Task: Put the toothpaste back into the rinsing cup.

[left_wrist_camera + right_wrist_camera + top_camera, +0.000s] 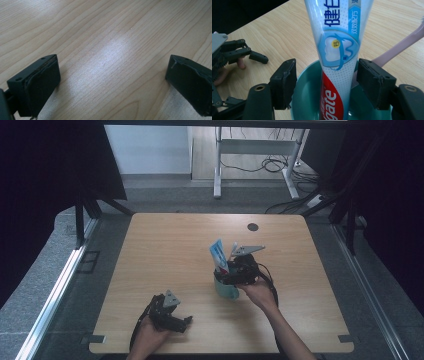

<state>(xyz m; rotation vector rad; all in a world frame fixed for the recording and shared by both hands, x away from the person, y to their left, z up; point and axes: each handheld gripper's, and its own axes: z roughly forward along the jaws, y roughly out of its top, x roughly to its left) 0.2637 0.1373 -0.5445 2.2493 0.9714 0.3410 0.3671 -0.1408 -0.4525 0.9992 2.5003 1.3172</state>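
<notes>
A teal cup (227, 292) stands right of the table's middle. A white, blue and red toothpaste tube (218, 254) rises upright out of it, with a pale pink toothbrush (233, 251) leaning beside it. My right gripper (229, 276) is at the cup's rim. In the right gripper view its jaws flank the tube (339, 50) above the cup (307, 100), a clear gap showing on the left side, so the right gripper (327, 85) is open. The toothbrush (397, 47) slants off to the right. My left gripper (182, 322) rests low by the front edge, open (112, 82) over bare wood.
A dark round grommet (252, 226) sits in the wooden table (165, 245) near its far edge. Beyond the table are a white desk frame (217, 170) and floor cables (272, 165). Dark curtains hang at both sides.
</notes>
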